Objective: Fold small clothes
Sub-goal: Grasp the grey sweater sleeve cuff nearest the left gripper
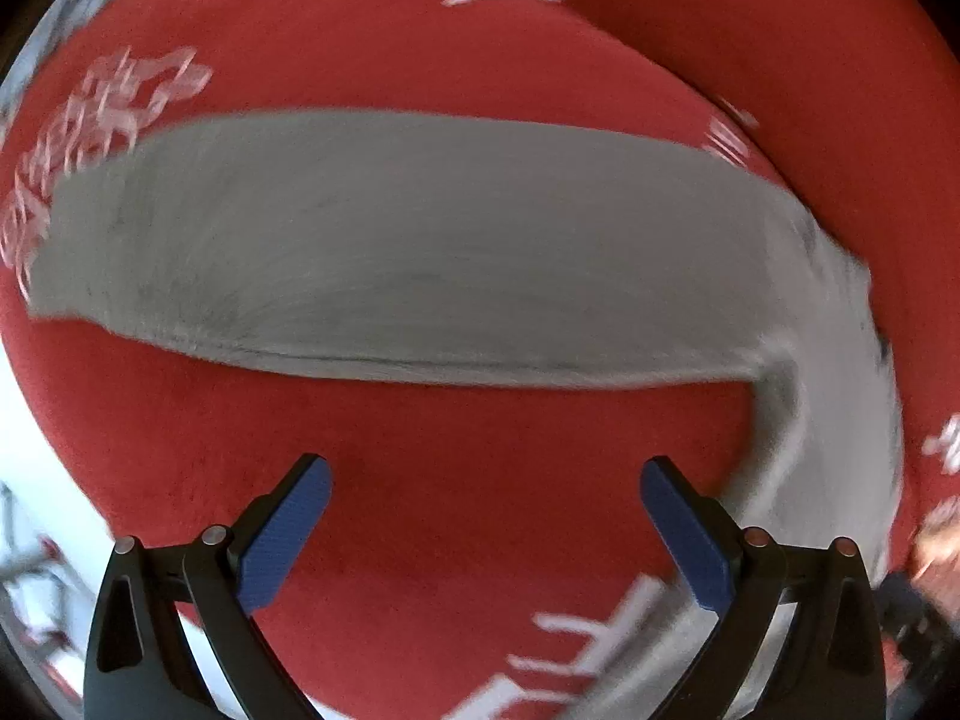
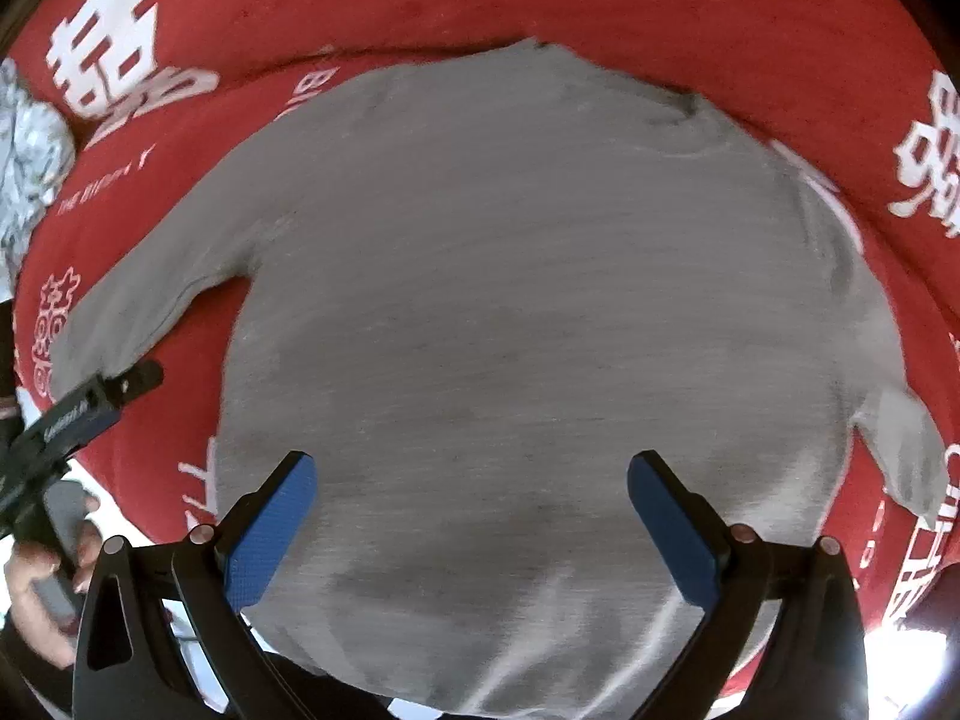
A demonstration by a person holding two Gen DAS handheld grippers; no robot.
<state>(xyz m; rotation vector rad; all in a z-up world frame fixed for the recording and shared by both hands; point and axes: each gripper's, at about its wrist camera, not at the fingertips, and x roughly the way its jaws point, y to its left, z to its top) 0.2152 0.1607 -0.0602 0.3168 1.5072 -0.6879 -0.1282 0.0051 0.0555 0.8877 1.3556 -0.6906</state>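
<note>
A small grey long-sleeved knit top (image 2: 528, 324) lies flat, spread out on a red fuzzy cloth w/ white printed characters (image 2: 690, 6) that covers the surface; can't tell if that surface is a worktop or a bed. The fabric of the top looks soft, finely ribbed/heathered, w/ a rounded neckline at the far edge and a few shallow creases near the collar. One sleeve runs out to the left side of the right-wrist view, the other angles down at the right side. Right gripper (image 2: 471, 519) hovers over the lower body of the top, its black fingers w/ blue textured pads (image 2: 267, 531) spread wide apart, nothing between them. Left gripper (image 1: 486, 531) sits over bare red cloth just beside a sleeve; its view is motion-blurred, so the sleeve (image 1: 384, 252) reads as a long grey band across the frame, bending down toward the right edge. Its fingers are likewise wide apart, holding nothing; blue pads (image 1: 285, 540) have a fine grid texture. In the right-wrist view the left gripper's black body shows at the left edge near the sleeve cuff, w/ a person's hand (image 2: 36, 582) on the handle. A crumpled pale grey-white patterned cloth (image 2: 27, 150) lies at the far left on the red cover. Bright white area at the near edges, detail too blown out to tell.
</note>
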